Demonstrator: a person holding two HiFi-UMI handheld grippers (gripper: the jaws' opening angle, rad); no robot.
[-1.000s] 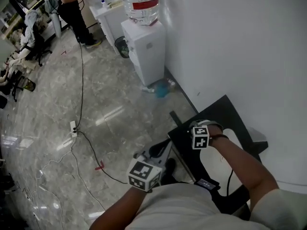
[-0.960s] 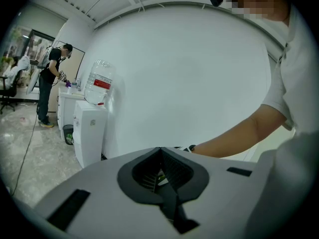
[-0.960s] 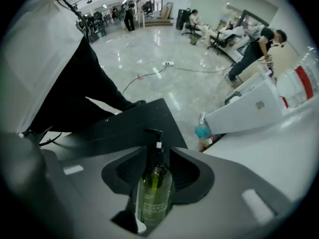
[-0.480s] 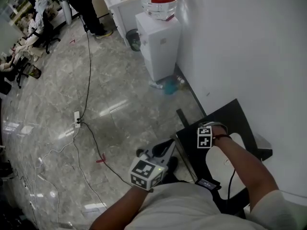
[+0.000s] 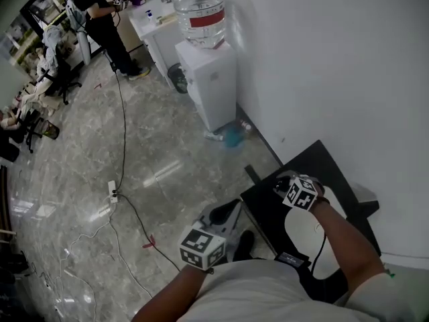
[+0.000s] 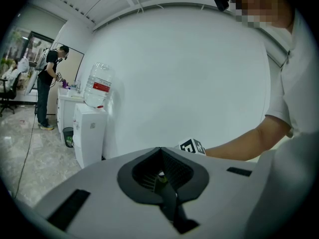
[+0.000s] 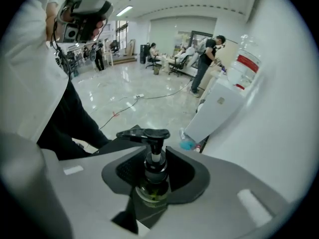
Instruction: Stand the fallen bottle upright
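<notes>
A clear pump bottle (image 7: 149, 134) with a black pump head and yellowish liquid sits between the jaws of my right gripper (image 7: 152, 159). The jaws are closing and their pads press its shoulders on both sides. In the head view the right gripper (image 5: 285, 184) hangs over the black table (image 5: 325, 158), angled steeply down, and it hides the bottle. My left gripper (image 5: 226, 215) is held off the table's left edge over the floor. Its jaws (image 6: 160, 153) meet at the tips with nothing between them.
A white oval mat (image 5: 303, 237) lies on the black table, which stands against a white wall. A water dispenser (image 5: 208, 79) is further along the wall, with a blue object (image 5: 231, 137) at its foot. A cable and power strip (image 5: 112, 192) cross the floor. A person (image 5: 100, 15) stands far off.
My right hand has rolled and lifted a little, so its marker cube now sits tilted. The head camera has swung. My left gripper has stayed almost where it was.
</notes>
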